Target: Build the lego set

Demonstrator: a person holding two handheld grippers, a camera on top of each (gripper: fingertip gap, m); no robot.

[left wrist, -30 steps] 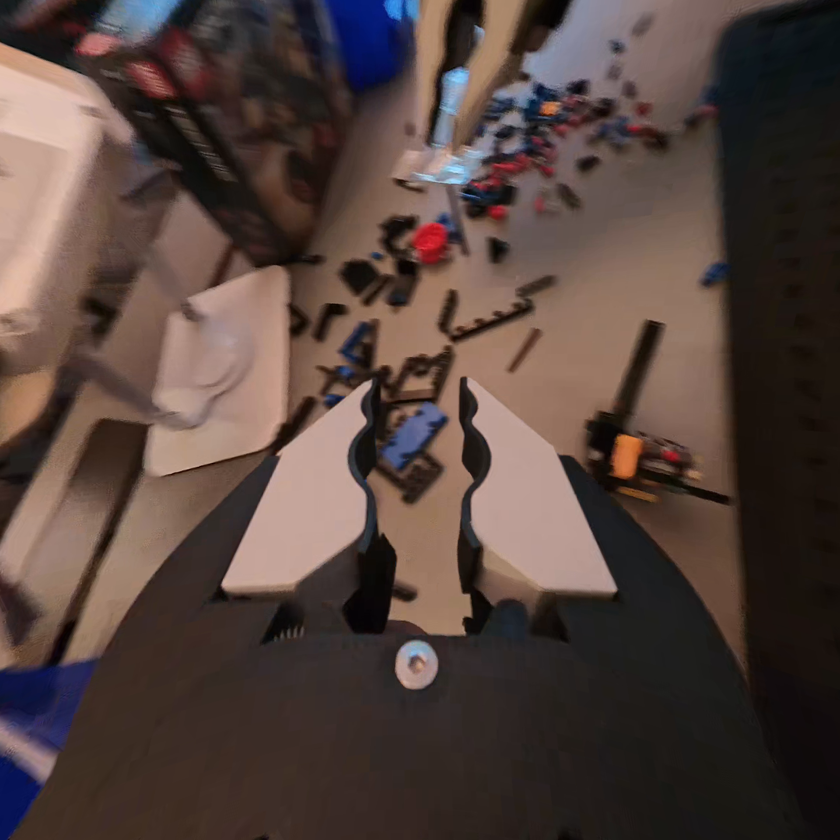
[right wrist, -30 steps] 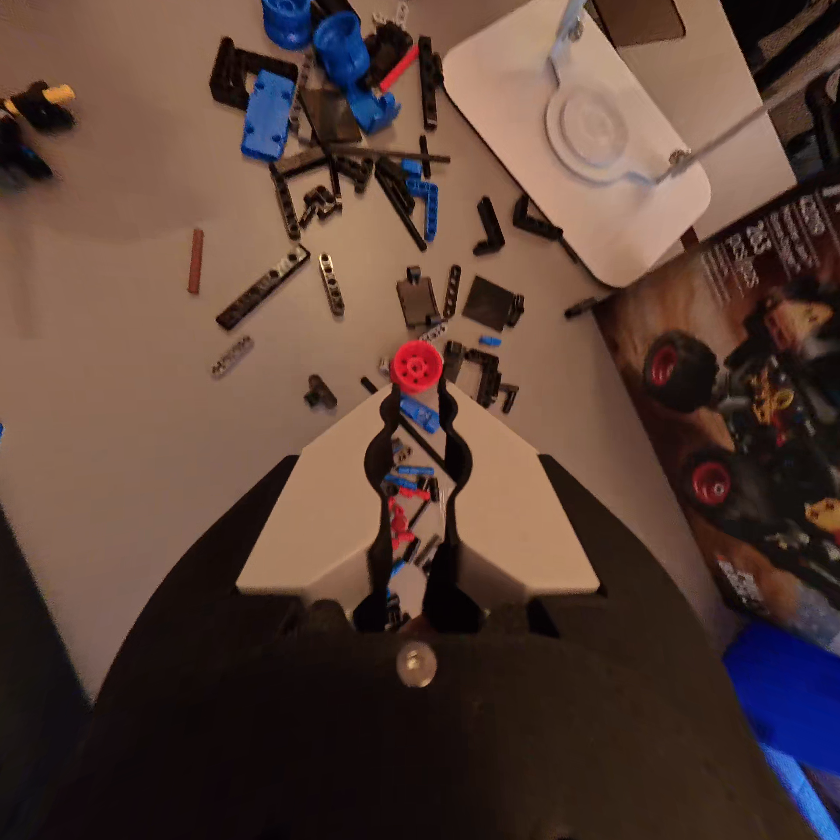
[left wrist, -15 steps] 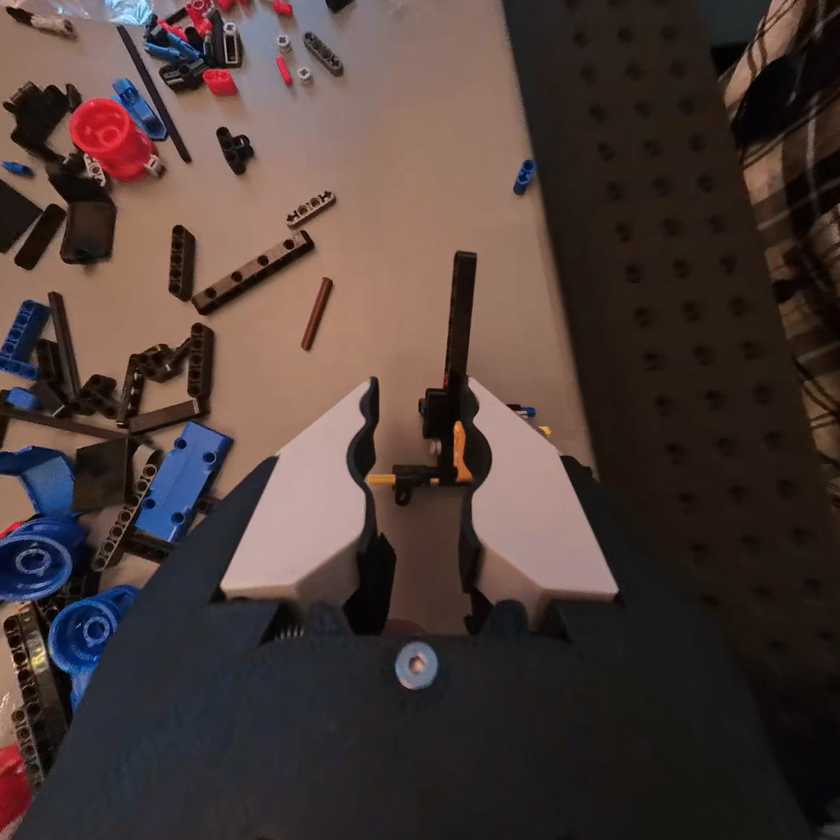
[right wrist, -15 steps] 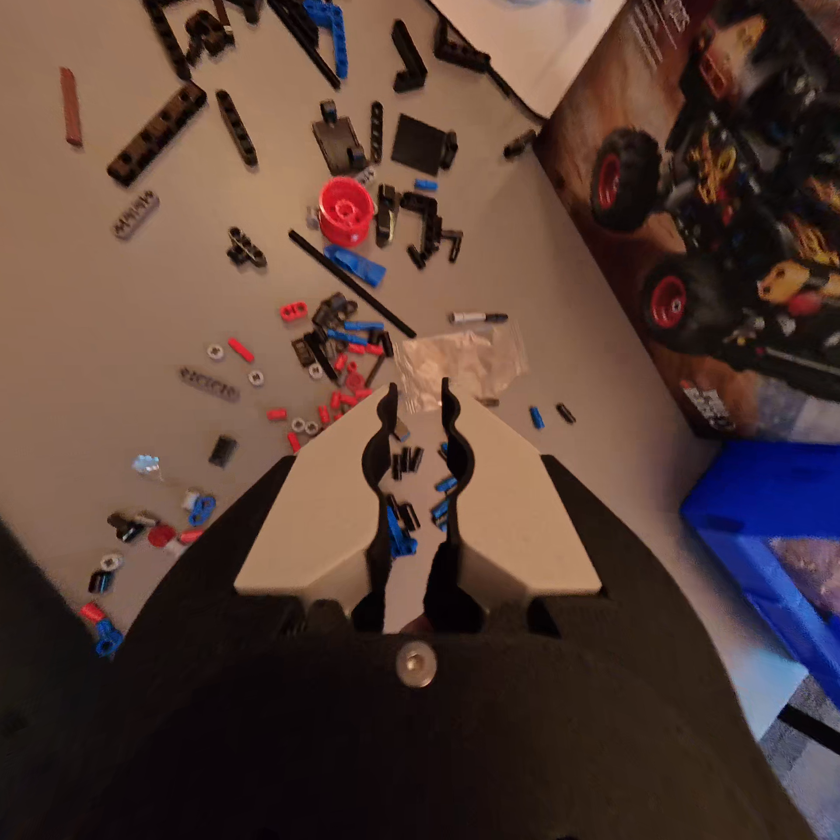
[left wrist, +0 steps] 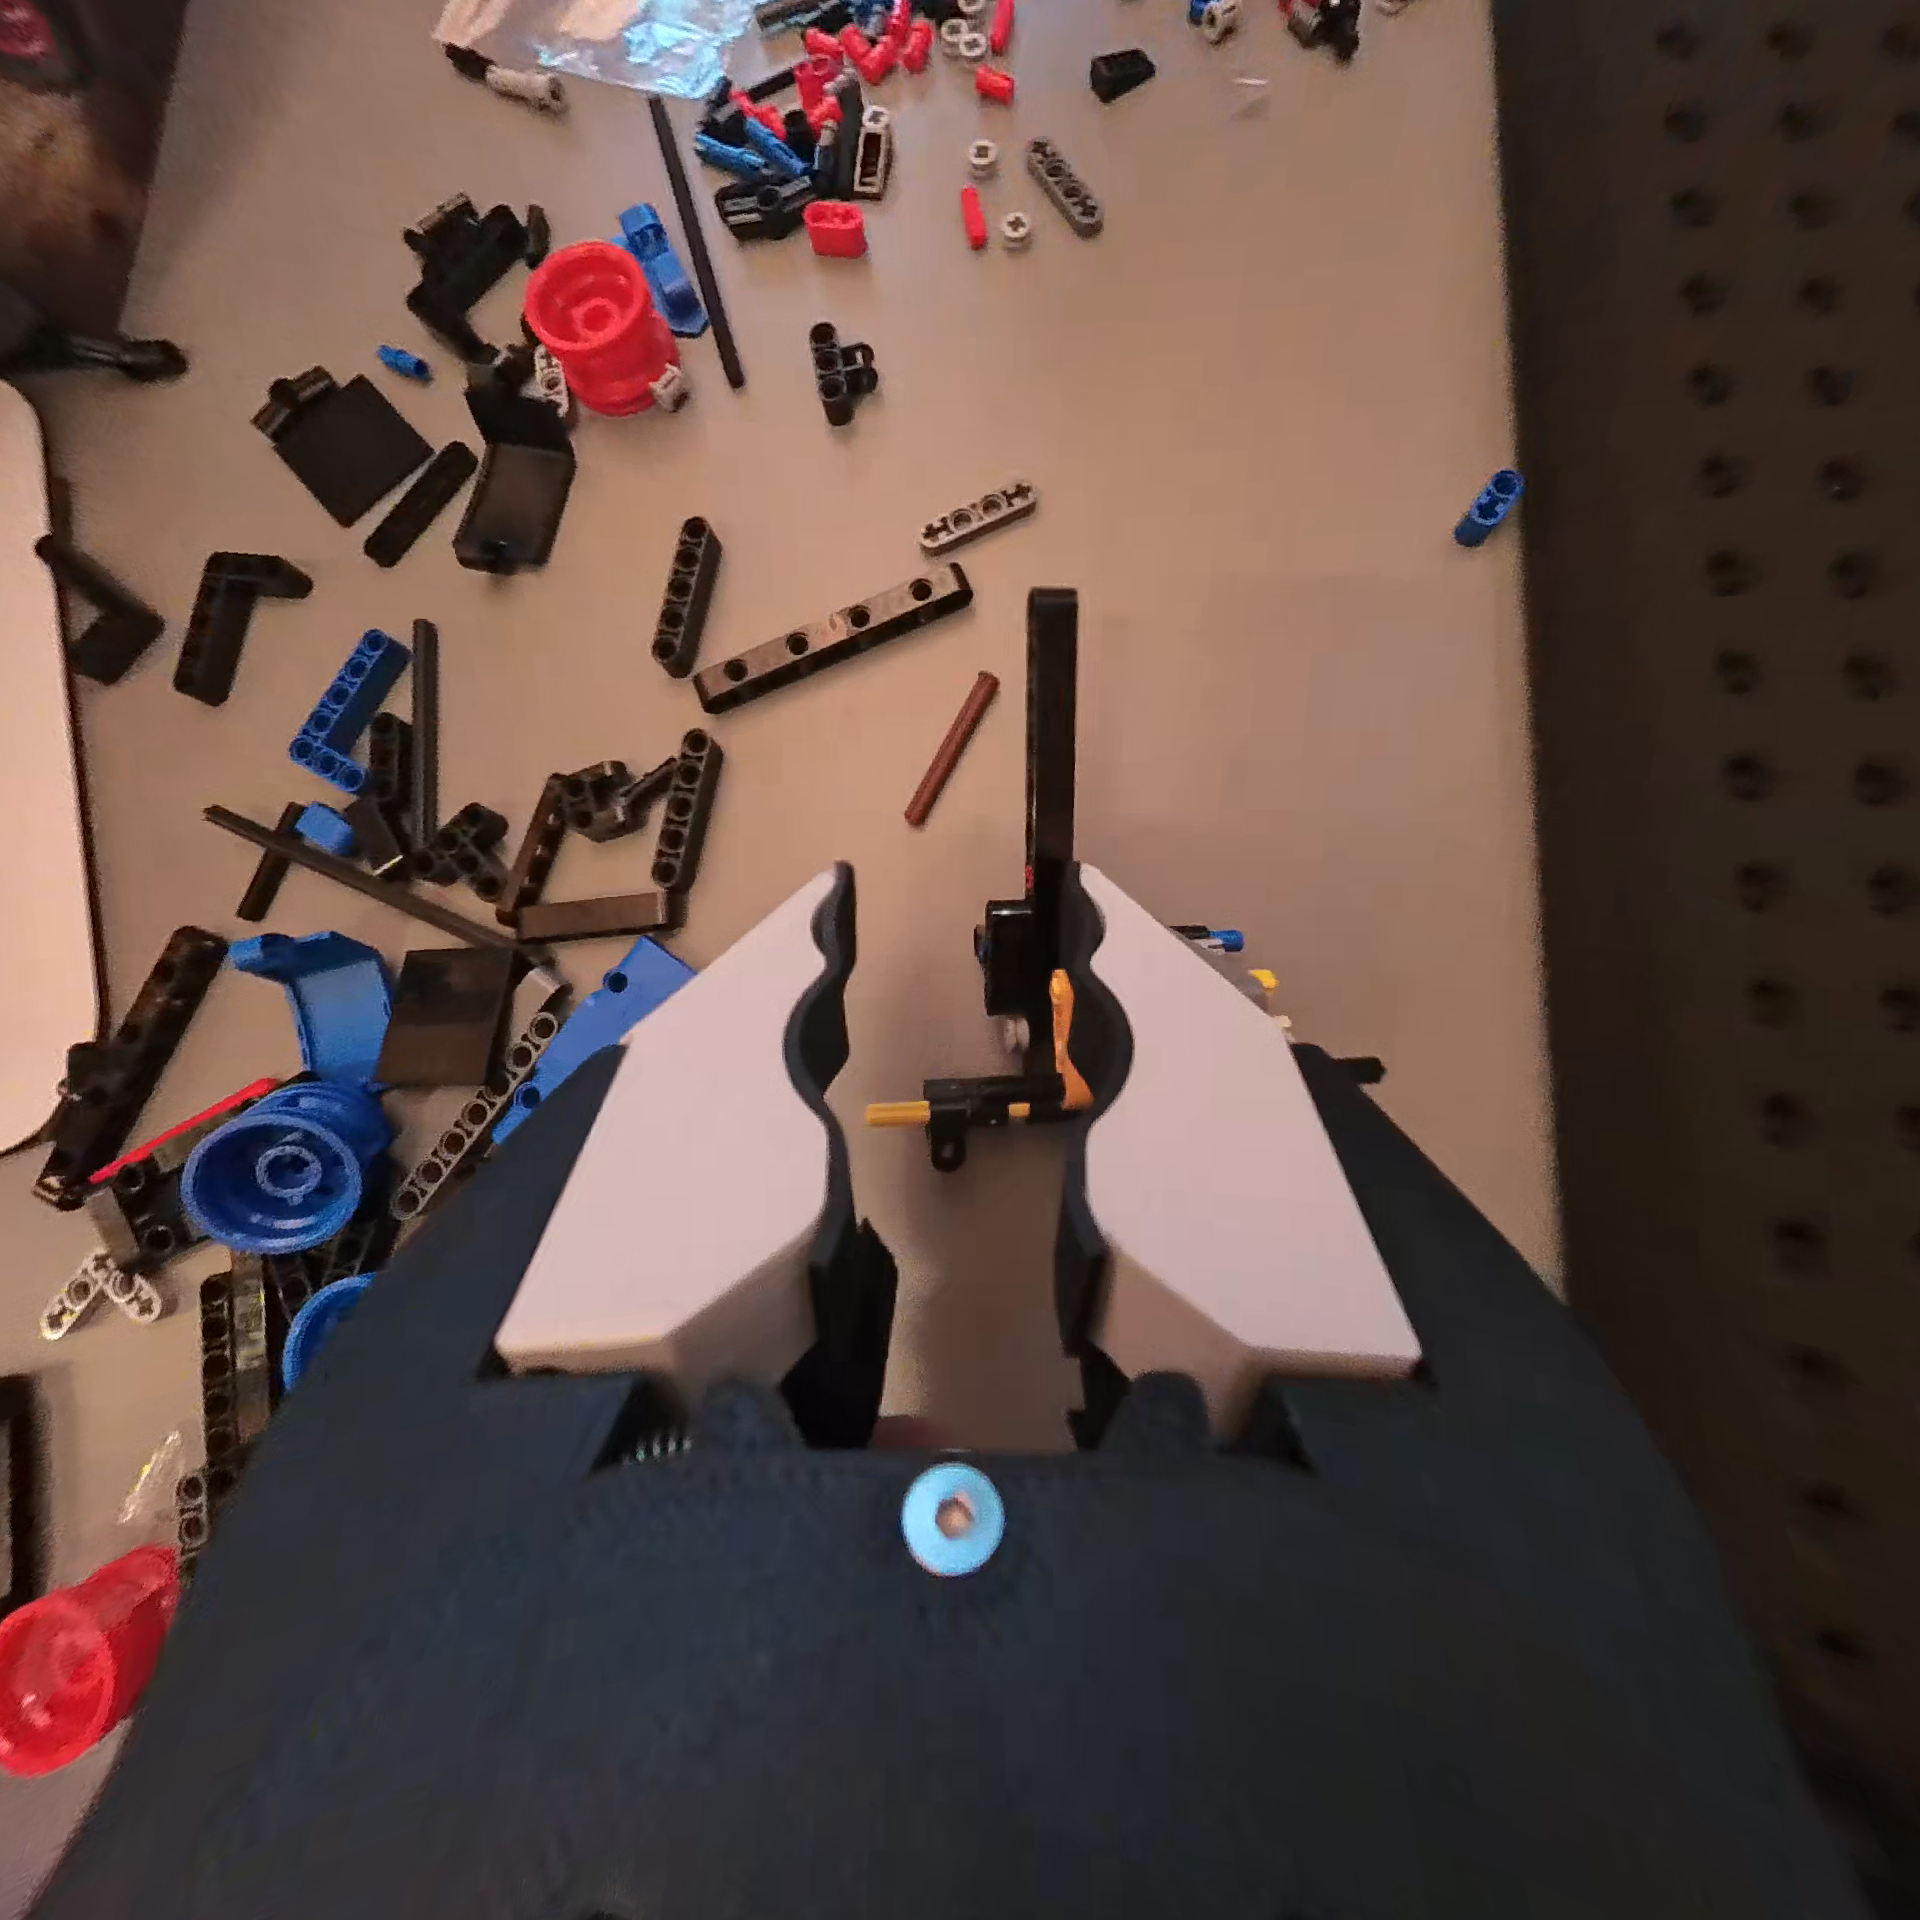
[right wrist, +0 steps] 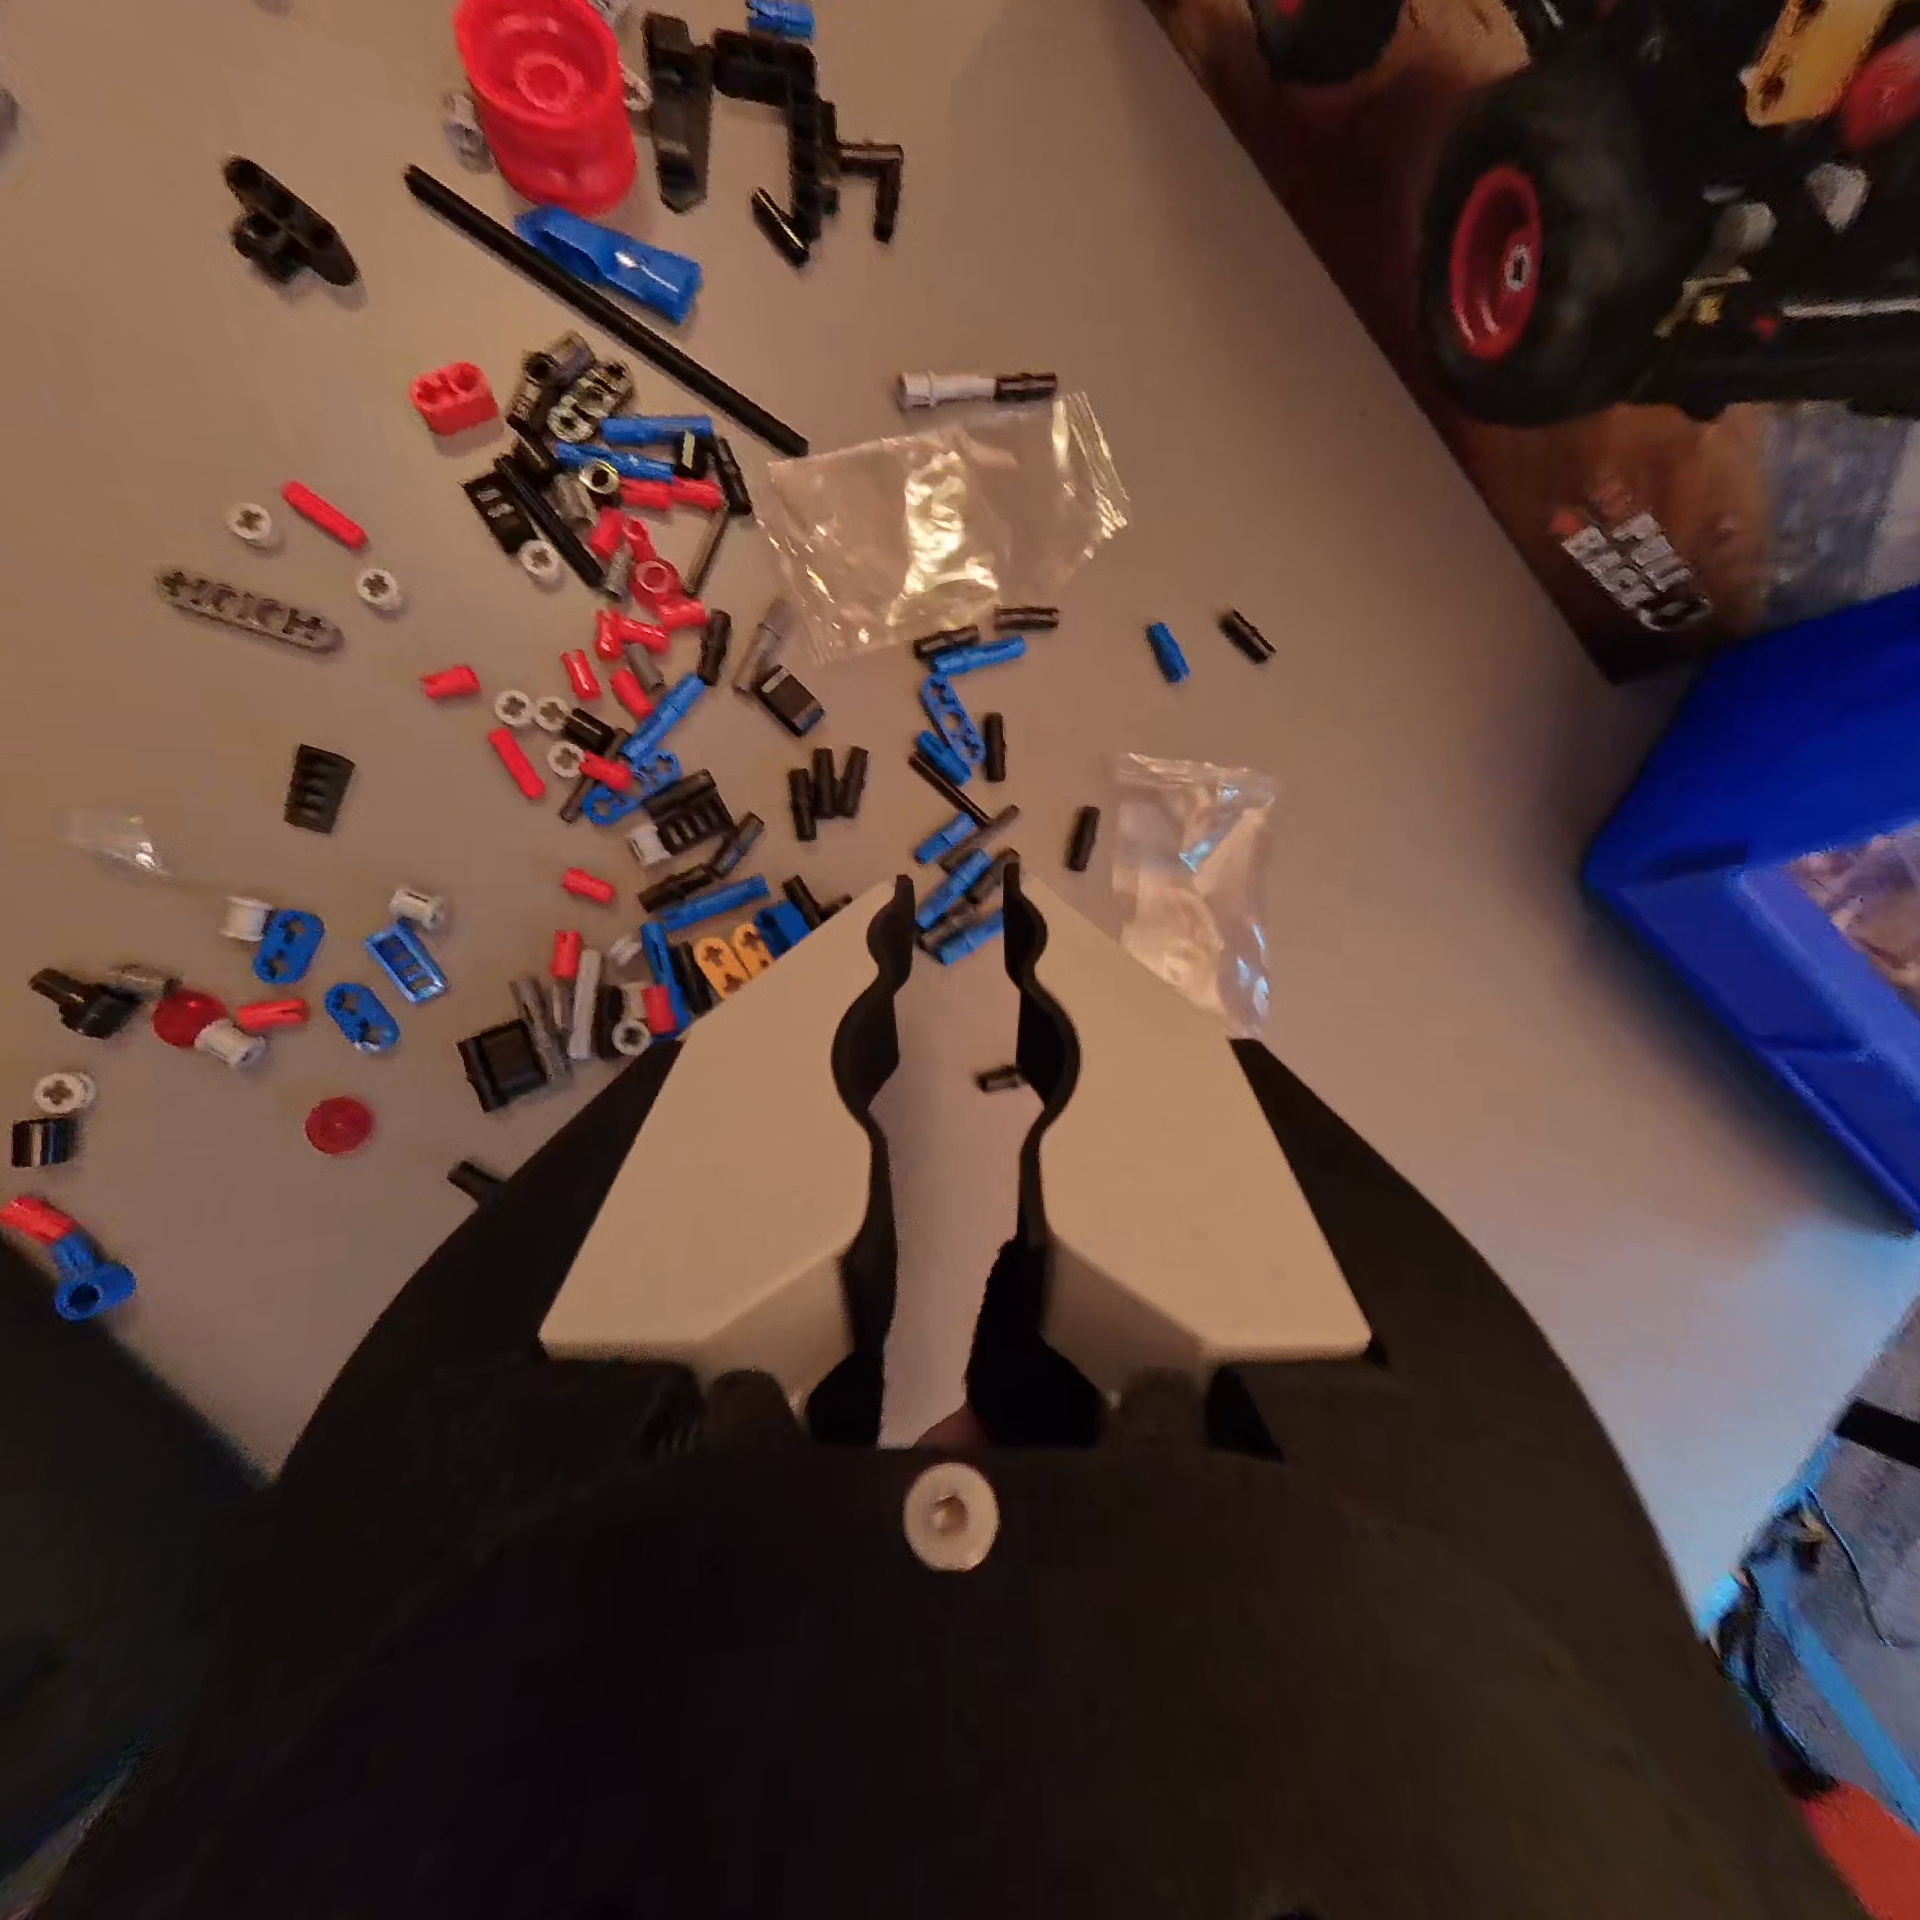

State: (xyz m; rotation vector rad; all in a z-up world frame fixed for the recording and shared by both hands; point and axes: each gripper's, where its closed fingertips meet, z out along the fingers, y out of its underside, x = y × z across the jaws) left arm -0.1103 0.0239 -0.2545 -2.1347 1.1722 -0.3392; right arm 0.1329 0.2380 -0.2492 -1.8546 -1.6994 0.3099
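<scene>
1. The left gripper [left wrist: 961, 883] hangs over the table [left wrist: 1247, 416] with its jaws spread wide and nothing clasped between them.
2. Only the left wrist view shows the partly built assembly [left wrist: 1044, 935]: a long black beam standing up from a black block with an orange piece and a yellow-tipped pin. It sits on the table in the gap between the fingers, close against the right one; whether that finger touches it cannot be told.
3. That view also shows larger loose parts to the left: a red wheel hub [left wrist: 592, 327], a blue wheel hub [left wrist: 281, 1179], a long black beam with holes [left wrist: 831, 639] and a brown axle [left wrist: 951, 748].
4. A dark perforated panel [left wrist: 1725, 727] runs along the table's right edge in the left wrist view.
5. The right gripper [right wrist: 956, 894] has its jaws parted more narrowly and holds nothing.
6. Only the right wrist view shows the heap of small pins and connectors [right wrist: 644, 675] in red, blue and black just ahead of the tips, two clear plastic bags [right wrist: 935, 520], the set's printed box [right wrist: 1610, 260] and a blue bin [right wrist: 1787, 862].
7. The red wheel hub [right wrist: 545, 99] shows in both views.
</scene>
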